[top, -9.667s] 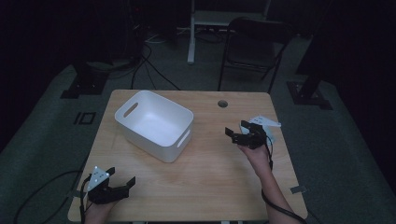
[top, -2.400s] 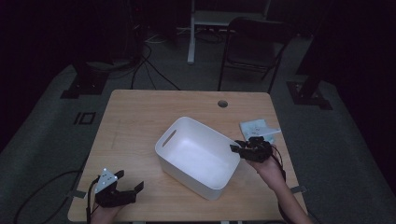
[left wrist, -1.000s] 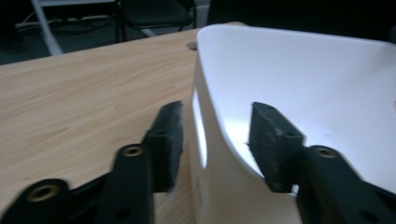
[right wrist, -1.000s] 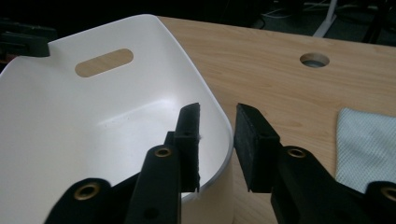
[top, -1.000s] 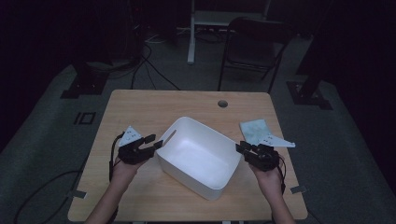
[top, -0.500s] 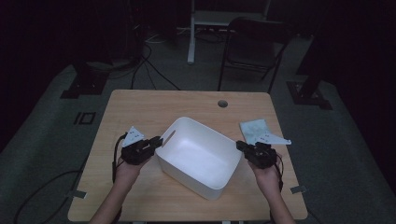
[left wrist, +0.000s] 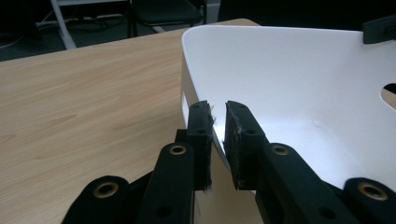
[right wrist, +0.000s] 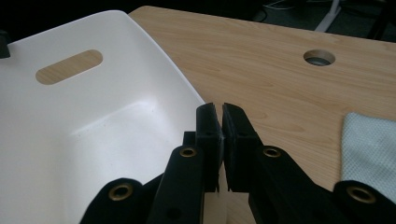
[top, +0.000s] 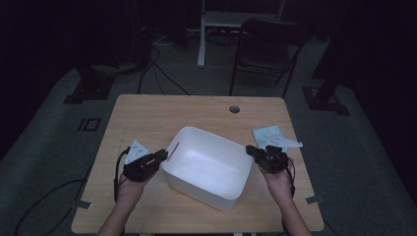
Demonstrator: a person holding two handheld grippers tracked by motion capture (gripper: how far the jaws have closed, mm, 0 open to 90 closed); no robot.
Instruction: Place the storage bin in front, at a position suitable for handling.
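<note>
High view: sitting near the middle of the table (top: 147,118), turned at an angle, a white bin (top: 206,167) with nothing in it and a slot handle in its left wall. Reaching in from the bottom edge, two forearms, one to each side of the bin. Meeting the bin's left rim beside the slot, the left gripper (top: 160,157); meeting the right rim, the right gripper (top: 252,150). Lying on the table just behind the right gripper, a pale cloth (top: 268,135). Showing farther back, a round hole (top: 234,109) in the tabletop and a dark chair (top: 268,49) beyond the table. Too small here to be telling how the jaws stand.

Left gripper view: pinching the bin's (left wrist: 299,79) thin rim, the left gripper (left wrist: 218,123), one jaw outside the wall, one inside, a narrow gap between them with the rim in it. Showing clean and bare, the bin's floor. Peeking in at the top right, part of the other gripper.

Right gripper view: pressing nearly together on the opposite rim, the right gripper (right wrist: 221,122), the white edge passing between the jaws low down. Showing through the far wall's slot, wood grain. Lying at the right edge, the cloth (right wrist: 371,149); farther back, the hole (right wrist: 319,57).
</note>
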